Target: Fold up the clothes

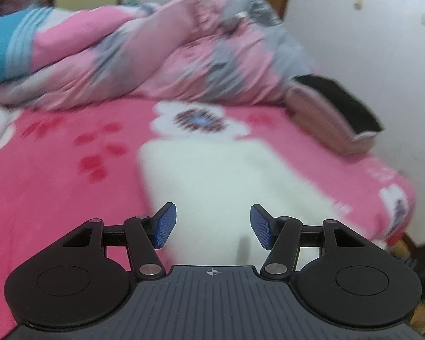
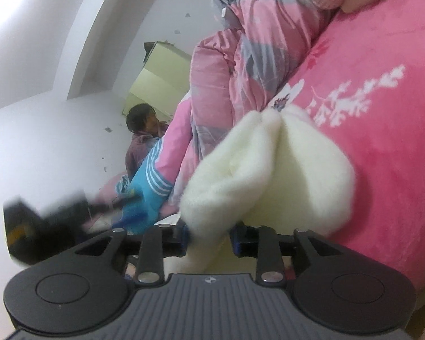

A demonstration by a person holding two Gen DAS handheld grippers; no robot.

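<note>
A white fluffy garment (image 1: pixel 218 170) lies flat on the pink flowered blanket (image 1: pixel 56 184) of a bed. My left gripper (image 1: pixel 212 221) hovers just over its near end, open, with nothing between the blue pads (image 1: pixel 164 225). In the right wrist view, which is rolled to one side, a bunched fold of the same white garment (image 2: pixel 269 164) runs between the fingers of my right gripper (image 2: pixel 209 235) and fills the gap. The cloth hides most of its pads. The pink blanket (image 2: pixel 382 155) fills the right side there.
A crumpled pink and grey quilt (image 1: pixel 155 56) lies heaped along the back of the bed, with a blue striped garment (image 1: pixel 2 48) at its left end. A pink ribbed item with a black part (image 1: pixel 325 113) sits by the white wall. A person (image 2: pixel 143 130) sits beyond the bed.
</note>
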